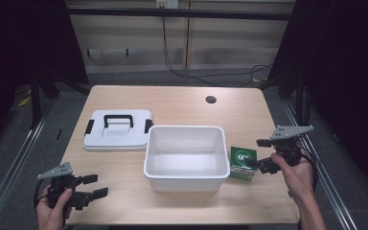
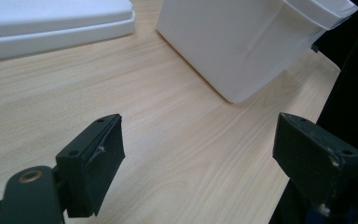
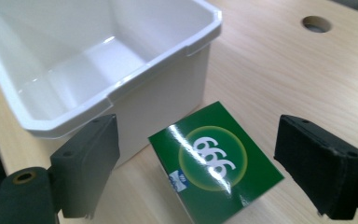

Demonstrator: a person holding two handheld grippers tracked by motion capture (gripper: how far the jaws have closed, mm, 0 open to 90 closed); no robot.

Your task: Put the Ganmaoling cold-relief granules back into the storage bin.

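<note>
While the right gripper [image 1: 263, 155] hovers with its fingers spread wide on either side of the green box [image 3: 216, 163], that box lies on the worktop [image 1: 182, 103] just beside the white bin [image 1: 187, 175]. Near the front left corner, the left gripper [image 1: 93, 186] gapes, grasping nothing.

Green box [image 3: 216, 161]: big white "666" inside a round yellow-green ring on its top face.
Small blue mark on the green box: too small to read.
White tub [image 3: 98, 65]: no words on it.
</note>
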